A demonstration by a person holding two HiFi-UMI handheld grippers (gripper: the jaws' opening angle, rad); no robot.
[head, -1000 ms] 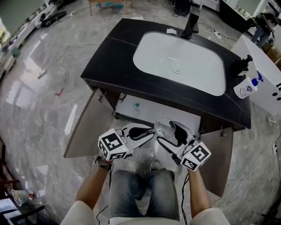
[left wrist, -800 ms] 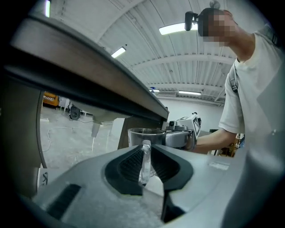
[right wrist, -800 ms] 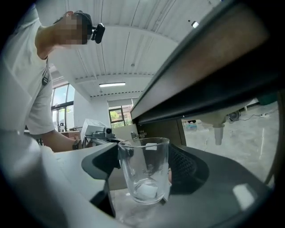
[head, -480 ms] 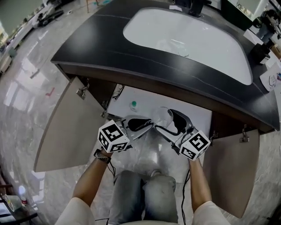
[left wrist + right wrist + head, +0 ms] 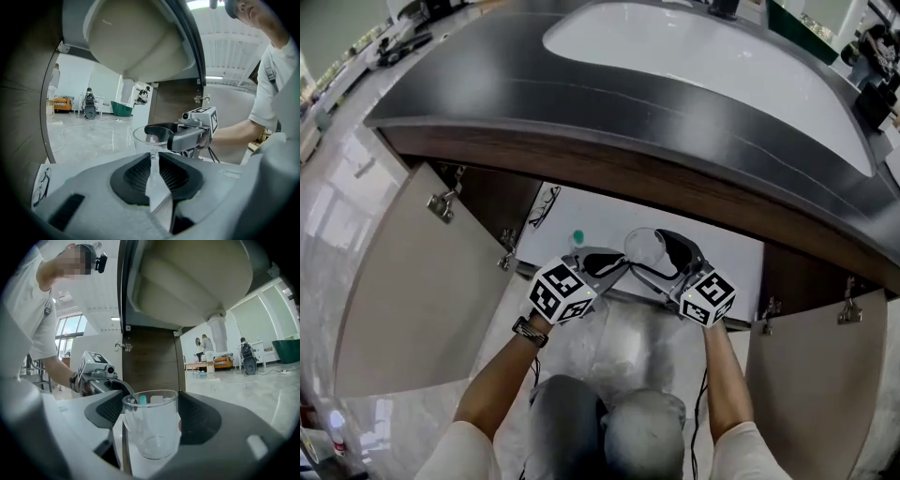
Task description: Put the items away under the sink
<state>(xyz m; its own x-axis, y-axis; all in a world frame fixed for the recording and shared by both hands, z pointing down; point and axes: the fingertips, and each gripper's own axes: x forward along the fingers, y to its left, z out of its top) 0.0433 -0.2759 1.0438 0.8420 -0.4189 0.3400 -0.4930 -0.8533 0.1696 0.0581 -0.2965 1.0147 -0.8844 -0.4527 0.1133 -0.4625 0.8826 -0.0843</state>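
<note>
A clear drinking glass (image 5: 645, 248) stands upright between the jaws of my right gripper (image 5: 661, 247), which is shut on it; the right gripper view shows the empty glass (image 5: 151, 427) close up. It hangs over the front of the white cabinet floor (image 5: 722, 253) under the black sink counter (image 5: 581, 94). My left gripper (image 5: 617, 265) sits just left of the glass, tips almost at its wall, jaws shut. In the left gripper view only a pale sliver shows between the pads (image 5: 136, 176), with the glass (image 5: 149, 139) just beyond them.
Both cabinet doors stand open, the left door (image 5: 403, 281) and the right door (image 5: 816, 375). A small teal-capped item (image 5: 577, 237) and a pair of eyeglasses (image 5: 542, 206) lie on the cabinet floor at the left. The basin's underside (image 5: 187, 282) and drain pipe (image 5: 218, 333) hang above.
The view has dropped lower and closer to the cabinet. Both grippers have moved forward together with the glass, from in front of the cabinet to over its floor's front edge.
</note>
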